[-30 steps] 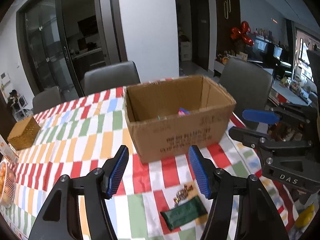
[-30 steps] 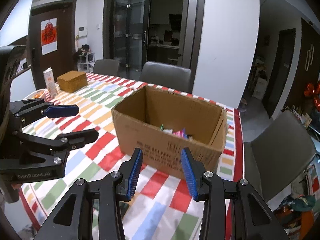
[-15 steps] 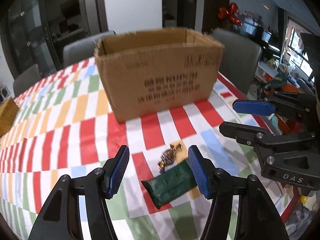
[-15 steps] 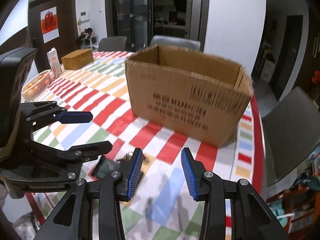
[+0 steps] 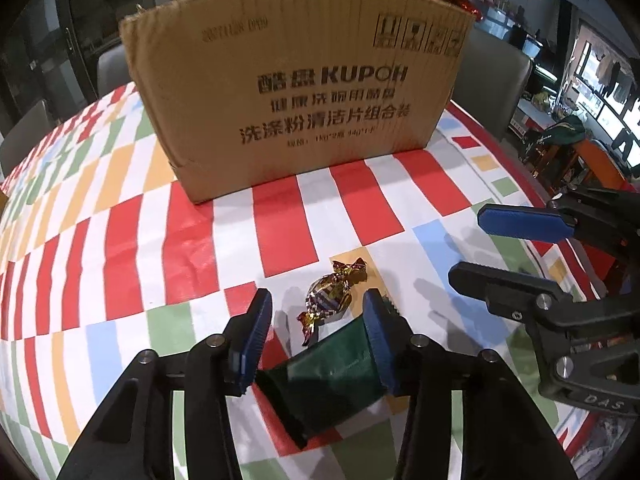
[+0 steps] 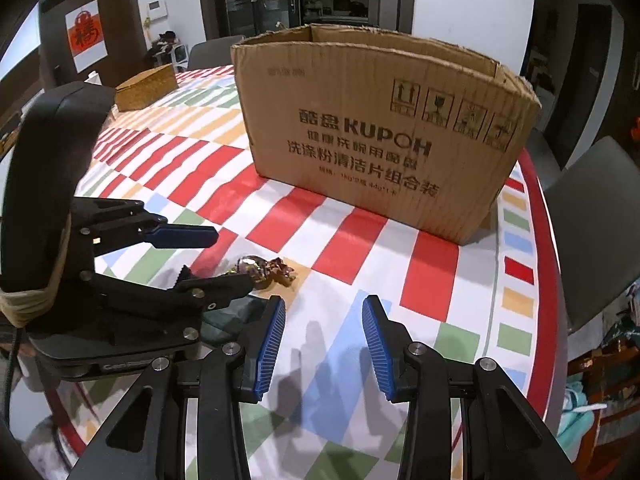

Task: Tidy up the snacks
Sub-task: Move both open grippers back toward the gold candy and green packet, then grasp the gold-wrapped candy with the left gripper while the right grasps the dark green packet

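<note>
A gold foil-wrapped candy (image 5: pixel 328 298) lies on the checked tablecloth, right between my left gripper's (image 5: pixel 318 314) blue pads. Those jaws are closing, with gaps still showing on both sides of the candy. A dark green snack packet (image 5: pixel 332 376) lies just behind the candy, under the left fingers. The open cardboard box (image 5: pixel 296 92) stands beyond them. My right gripper (image 6: pixel 324 320) hovers open over bare cloth, to the right of the left gripper (image 6: pixel 232 258) and candy (image 6: pixel 264 268), in front of the box (image 6: pixel 384 132). The packet (image 6: pixel 228 320) is mostly hidden there.
A woven straw box (image 6: pixel 144 84) sits at the table's far left. Grey chairs (image 6: pixel 592 220) ring the table, whose red-bordered edge (image 6: pixel 548 280) runs close on the right. My right gripper (image 5: pixel 480 248) stands a short way right of the candy.
Both grippers have sunk toward the table and tipped down, so the box interior is out of sight. The left jaws have narrowed around the candy. The right jaws kept their gap.
</note>
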Demonstrator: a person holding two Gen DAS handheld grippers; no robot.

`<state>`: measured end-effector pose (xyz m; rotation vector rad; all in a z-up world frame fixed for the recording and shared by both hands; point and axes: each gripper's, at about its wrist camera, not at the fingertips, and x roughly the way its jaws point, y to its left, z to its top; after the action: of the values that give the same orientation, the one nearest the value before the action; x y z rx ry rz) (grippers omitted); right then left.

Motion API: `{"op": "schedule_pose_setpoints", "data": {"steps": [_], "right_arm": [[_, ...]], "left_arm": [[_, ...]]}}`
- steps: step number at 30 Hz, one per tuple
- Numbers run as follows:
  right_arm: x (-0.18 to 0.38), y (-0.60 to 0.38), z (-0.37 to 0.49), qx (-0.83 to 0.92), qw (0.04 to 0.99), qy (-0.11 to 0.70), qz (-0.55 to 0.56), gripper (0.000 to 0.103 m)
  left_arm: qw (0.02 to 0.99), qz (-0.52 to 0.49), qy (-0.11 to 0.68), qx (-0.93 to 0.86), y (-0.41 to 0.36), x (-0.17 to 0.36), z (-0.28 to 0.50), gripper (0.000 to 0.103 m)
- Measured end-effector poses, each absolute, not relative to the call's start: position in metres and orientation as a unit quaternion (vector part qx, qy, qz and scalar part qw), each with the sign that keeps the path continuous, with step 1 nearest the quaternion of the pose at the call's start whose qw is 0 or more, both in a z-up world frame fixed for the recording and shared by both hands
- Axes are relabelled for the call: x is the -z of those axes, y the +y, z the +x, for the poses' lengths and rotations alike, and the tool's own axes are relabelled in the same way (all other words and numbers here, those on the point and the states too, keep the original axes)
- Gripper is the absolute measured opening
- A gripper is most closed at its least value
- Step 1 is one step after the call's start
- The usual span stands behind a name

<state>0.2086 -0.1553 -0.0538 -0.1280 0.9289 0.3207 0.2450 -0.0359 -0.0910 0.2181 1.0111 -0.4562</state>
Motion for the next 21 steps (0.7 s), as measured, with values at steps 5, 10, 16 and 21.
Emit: {"op": "schedule_pose_setpoints", "data": {"steps": [5, 10, 16, 21], "right_arm": [[0.059, -0.158, 0.215, -0.153, 0.876, 0.454, -0.053, 0.041], [0.061, -0.158, 0.218, -0.154, 0.874, 0.457, -0.053, 0.041], [0.063, -0.158, 0.219, -0.157, 0.872, 0.46, -0.054, 0.041], [0.062, -0.153, 0.219, -0.174, 0.867, 0.462, -0.061, 0.041]], "left_arm": [[0.838, 0.094, 0.491, 0.219, -0.04, 0.099, 0.255, 0.039], [0.832, 0.091, 0.499, 0.224, -0.043, 0.105, 0.259, 0.028], [0.838, 0.073, 0.495, 0.218, -0.036, 0.102, 0.256, 0.027], [0.856, 0.044, 0.483, 0.179, -0.017, 0.085, 0.243, 0.027]]}}
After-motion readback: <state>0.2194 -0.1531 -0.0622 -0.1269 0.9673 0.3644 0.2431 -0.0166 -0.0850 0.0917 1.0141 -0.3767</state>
